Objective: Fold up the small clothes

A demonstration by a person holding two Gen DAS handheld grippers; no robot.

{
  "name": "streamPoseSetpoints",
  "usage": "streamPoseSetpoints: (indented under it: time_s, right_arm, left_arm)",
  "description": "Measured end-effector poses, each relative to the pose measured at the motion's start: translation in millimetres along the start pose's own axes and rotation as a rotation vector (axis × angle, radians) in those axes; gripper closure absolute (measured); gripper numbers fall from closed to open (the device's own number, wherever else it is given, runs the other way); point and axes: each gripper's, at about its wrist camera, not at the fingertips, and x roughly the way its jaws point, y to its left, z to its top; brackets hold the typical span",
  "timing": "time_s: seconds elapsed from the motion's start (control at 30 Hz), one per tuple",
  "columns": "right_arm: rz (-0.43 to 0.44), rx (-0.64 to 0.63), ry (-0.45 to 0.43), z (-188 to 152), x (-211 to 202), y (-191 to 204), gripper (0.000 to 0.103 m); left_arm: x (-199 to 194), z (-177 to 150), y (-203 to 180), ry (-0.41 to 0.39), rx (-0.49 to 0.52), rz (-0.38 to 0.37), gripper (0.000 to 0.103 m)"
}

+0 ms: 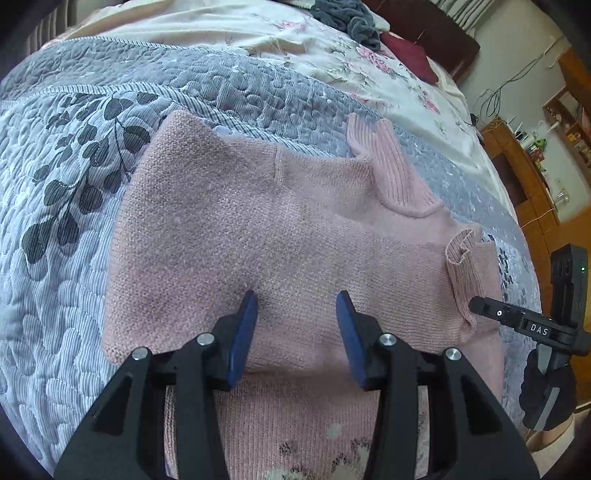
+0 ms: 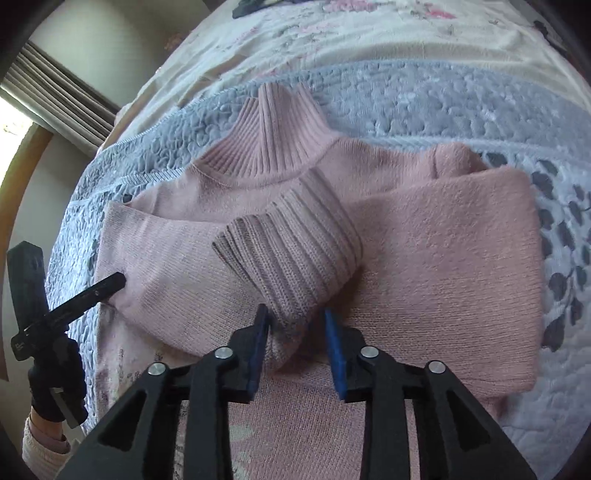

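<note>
Pink knit turtleneck sweater lies flat on the grey-blue quilted bedspread, both sleeves folded in across the body, ribbed collar pointing toward the floral sheet further up the bed.

Left gripper: hovering low over the folded sleeve panel, fingers pointing along the sweater toward the collar end. Jaws spread, blue pads clearly apart, nothing between them. From the right wrist view its black body comes in from the left edge, tip at or just over the sweater's folded edge — can't tell if touching. It's held in a dark-gloved hand with a light knit cuff at the wrist.

Right gripper: low over the sweater's middle, angled down at the ribbed sleeve cuff. Cuff's lower end sits between the blue pads; pads stand apart with visible gaps either side of the fabric, so released, not clamped. In the left wrist view its tip sits just beside that same cuff, held in a gloved hand near the bed's right edge.

Dark grey cloth is bunched far up the bed, well apart from the sweater.
</note>
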Motion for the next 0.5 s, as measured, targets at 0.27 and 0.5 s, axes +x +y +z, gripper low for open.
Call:
streamPoseSetpoints:
  time_s: [0.27, 0.5]
  right_arm:
    - [-0.157, -0.208, 0.003, 17.7, 8.4, 62.8, 0.045]
    - [-0.330, -0.215, 0.085, 16.5, 57.6, 54.9, 0.072]
  left_arm:
    - [0.5, 2.4, -28.9, -0.004, 0.063, 0.006, 0.055]
    - [20.8, -4.7, -25.2, 0.026, 0.036, 0.019, 0.054]
